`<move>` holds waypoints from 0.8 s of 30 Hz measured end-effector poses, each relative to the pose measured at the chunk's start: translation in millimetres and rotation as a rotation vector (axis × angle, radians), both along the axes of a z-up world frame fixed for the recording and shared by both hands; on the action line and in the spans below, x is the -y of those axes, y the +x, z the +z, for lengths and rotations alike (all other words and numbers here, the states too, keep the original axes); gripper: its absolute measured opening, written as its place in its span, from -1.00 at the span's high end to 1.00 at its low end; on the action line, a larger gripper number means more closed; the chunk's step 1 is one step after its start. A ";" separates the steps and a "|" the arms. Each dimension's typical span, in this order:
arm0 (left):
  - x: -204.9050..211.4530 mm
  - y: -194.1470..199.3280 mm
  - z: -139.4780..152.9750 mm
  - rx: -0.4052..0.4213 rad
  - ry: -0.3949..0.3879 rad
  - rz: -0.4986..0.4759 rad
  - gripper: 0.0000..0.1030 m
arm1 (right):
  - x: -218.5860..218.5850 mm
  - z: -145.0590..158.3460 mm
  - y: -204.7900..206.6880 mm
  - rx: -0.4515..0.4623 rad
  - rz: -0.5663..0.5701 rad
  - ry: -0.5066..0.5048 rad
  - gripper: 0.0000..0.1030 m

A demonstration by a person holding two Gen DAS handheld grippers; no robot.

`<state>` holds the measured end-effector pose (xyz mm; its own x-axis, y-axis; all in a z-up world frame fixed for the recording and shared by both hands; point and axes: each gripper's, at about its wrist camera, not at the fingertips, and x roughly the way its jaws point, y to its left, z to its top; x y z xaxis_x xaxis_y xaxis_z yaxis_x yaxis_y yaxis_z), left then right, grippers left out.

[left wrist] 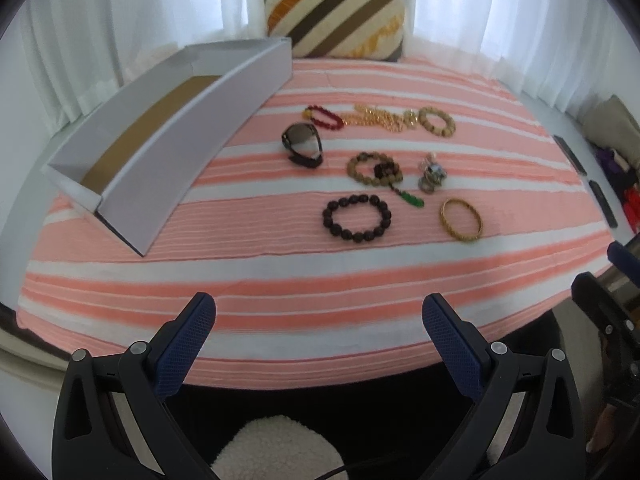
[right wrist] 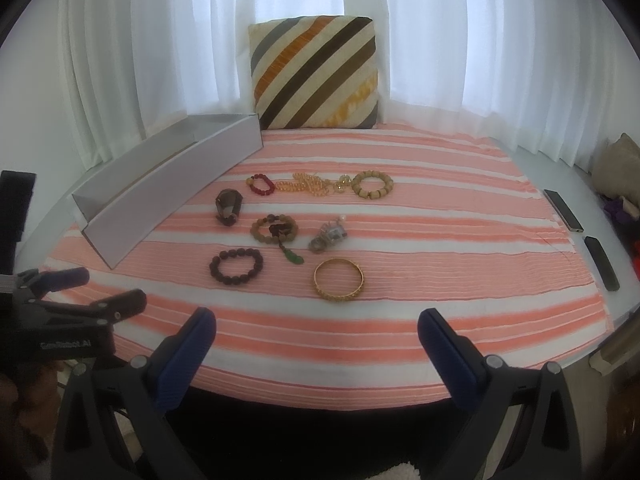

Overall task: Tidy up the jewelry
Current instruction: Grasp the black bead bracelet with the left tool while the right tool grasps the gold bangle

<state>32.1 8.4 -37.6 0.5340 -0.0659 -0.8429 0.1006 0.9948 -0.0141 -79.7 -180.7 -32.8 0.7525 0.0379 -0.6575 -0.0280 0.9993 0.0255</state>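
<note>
Nothing is picked up yet: both tools hang at the near edge of the striped cloth (right wrist: 400, 360), the left tool (left wrist: 319, 308) and the right tool (right wrist: 317, 322) each with its jaws spread wide and holding nothing.

The jewelry lies in loose rows to the right of the long white box (left wrist: 160, 152), which looks empty and is the likely place to put it. Taking the box as the mark: the sunglasses (left wrist: 303, 145) sit just beside its long wall, and the red bracelet (left wrist: 325, 117) lies just past them, with the gold chain (left wrist: 376, 118) and the pale bead bracelet (left wrist: 437, 121) further right. In the next row lie a brown bead bracelet with a green pendant (left wrist: 374, 168) and a small silver cluster (left wrist: 431, 174). Nearest the tools are the dark bead bracelet (left wrist: 357, 219) and, furthest from the box, the gold bangle (right wrist: 339, 279).

A sound start would be the dark bead bracelet for the left tool, ahead and slightly right of it, and the bangle for the right tool, almost straight ahead. Come down with one finger inside the ring and one outside, pinching the band itself, not the cloth. The chain will likely trail, so lift it high before crossing the box wall.
</note>
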 end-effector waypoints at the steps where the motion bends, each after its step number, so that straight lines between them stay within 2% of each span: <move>1: 2.5 1.4 -1.4 -0.006 0.011 -0.008 -0.99 | 0.4 -1.2 0.4 0.002 0.004 0.001 -0.99; 4: 6.3 3.2 -2.9 0.001 0.024 -0.027 -0.99 | 3.7 -2.1 3.3 0.021 0.016 0.013 -0.99; 7: 4.6 7.2 -3.1 0.001 -0.021 -0.048 -0.99 | 9.0 -6.0 10.0 0.019 0.067 0.069 -0.99; 12: -7.4 34.1 -5.2 -0.042 -0.097 -0.040 -0.99 | 18.3 -29.8 40.4 -0.115 0.115 0.099 -1.00; 18: -13.4 84.8 -20.8 -0.142 -0.106 -0.055 -0.98 | 44.0 -48.3 86.5 -0.223 0.124 0.110 -0.99; 21: -7.1 116.2 -34.8 -0.175 -0.061 -0.070 -0.98 | 65.9 -64.7 129.6 -0.326 0.116 0.160 -0.99; 23: -2.9 136.6 -46.4 -0.204 -0.039 -0.071 -0.97 | 79.5 -77.9 157.8 -0.405 0.101 0.211 -0.85; 24: -0.7 147.1 -54.2 -0.222 -0.028 -0.067 -0.97 | 85.0 -85.9 172.0 -0.447 0.093 0.238 -0.57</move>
<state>179.2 9.1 -91.8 0.3289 -0.1202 -0.9367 0.1580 0.9849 -0.0709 92.3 -265.6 -118.7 0.3861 0.2792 -0.8792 -0.0507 0.9581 0.2820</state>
